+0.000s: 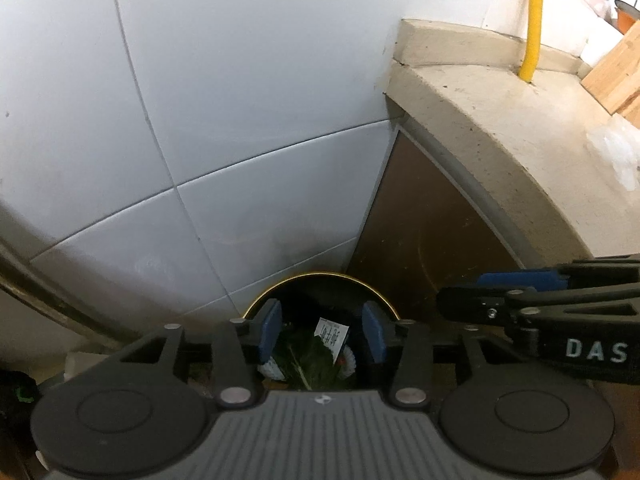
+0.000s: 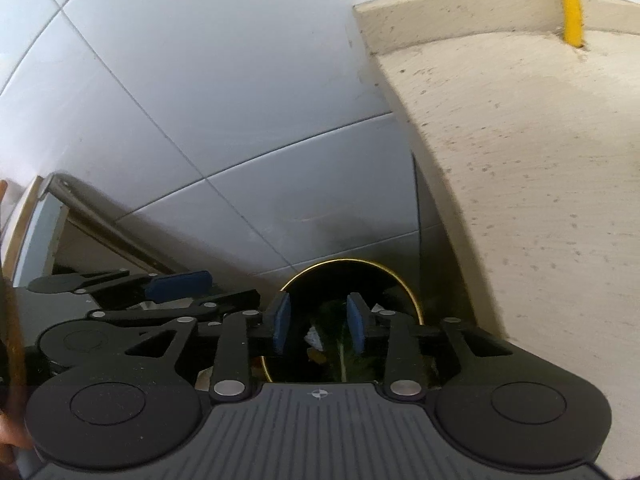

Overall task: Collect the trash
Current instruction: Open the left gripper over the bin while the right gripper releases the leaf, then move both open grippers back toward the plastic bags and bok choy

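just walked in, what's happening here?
Trash collection by a person with two handheld grippers. Both the left gripper and the right gripper hang over a round bin in the corner where the tiled wall meets a stone counter. Both sets of jaws are open with nothing held between them. Leafy scraps and a printed paper slip already lie in the bin.

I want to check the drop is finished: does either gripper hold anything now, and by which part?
Nothing is held. The left gripper and right gripper are both open above the trash bin, with no item between the pads.
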A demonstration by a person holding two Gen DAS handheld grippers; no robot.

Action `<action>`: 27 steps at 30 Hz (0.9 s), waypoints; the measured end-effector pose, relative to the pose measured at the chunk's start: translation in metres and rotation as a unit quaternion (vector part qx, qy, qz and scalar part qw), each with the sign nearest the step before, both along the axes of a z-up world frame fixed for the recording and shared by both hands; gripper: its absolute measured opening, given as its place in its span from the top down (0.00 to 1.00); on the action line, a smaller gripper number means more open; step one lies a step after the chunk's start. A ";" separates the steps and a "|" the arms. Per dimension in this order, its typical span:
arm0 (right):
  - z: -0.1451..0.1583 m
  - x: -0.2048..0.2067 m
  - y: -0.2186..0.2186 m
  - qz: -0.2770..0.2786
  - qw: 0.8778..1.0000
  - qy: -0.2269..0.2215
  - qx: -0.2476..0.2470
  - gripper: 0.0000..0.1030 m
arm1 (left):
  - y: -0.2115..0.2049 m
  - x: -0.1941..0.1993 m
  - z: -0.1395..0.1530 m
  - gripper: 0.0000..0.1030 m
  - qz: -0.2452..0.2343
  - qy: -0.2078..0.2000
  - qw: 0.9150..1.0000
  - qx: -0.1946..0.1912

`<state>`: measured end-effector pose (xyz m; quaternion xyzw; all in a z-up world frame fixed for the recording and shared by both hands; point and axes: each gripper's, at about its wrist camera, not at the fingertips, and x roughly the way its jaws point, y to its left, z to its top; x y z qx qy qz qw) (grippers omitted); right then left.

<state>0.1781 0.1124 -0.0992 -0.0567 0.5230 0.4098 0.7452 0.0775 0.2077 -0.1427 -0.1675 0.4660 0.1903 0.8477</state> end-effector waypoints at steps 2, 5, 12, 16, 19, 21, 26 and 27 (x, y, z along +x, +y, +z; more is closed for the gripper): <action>0.001 0.000 -0.002 -0.001 1.000 -0.003 0.000 0.52 | -0.001 0.000 0.001 0.60 -0.002 -0.001 1.000 0.001; 0.005 -0.003 -0.006 -0.001 1.000 -0.008 0.004 0.50 | -0.002 -0.002 0.002 0.59 -0.004 -0.004 1.000 0.005; 0.022 -0.010 -0.019 -0.001 1.000 -0.020 0.018 0.48 | -0.009 -0.006 0.017 0.59 -0.012 -0.035 0.999 0.017; 0.038 -0.011 -0.031 -0.005 0.999 -0.034 0.033 0.47 | -0.015 -0.006 0.033 0.59 -0.013 -0.051 0.998 0.020; 0.052 -0.009 -0.042 -0.016 0.998 -0.046 0.045 0.45 | -0.023 -0.004 0.046 0.59 -0.021 -0.064 0.997 0.024; 0.062 -0.008 -0.052 -0.025 0.997 -0.053 0.054 0.44 | -0.028 -0.001 0.055 0.59 -0.028 -0.075 0.996 0.026; 0.086 -0.007 -0.079 -0.055 0.992 -0.078 0.078 0.43 | -0.046 0.009 0.080 0.57 -0.057 -0.107 0.992 0.026; 0.091 -0.006 -0.087 -0.063 0.991 -0.084 0.081 0.41 | -0.051 0.013 0.084 0.55 -0.066 -0.112 0.991 0.027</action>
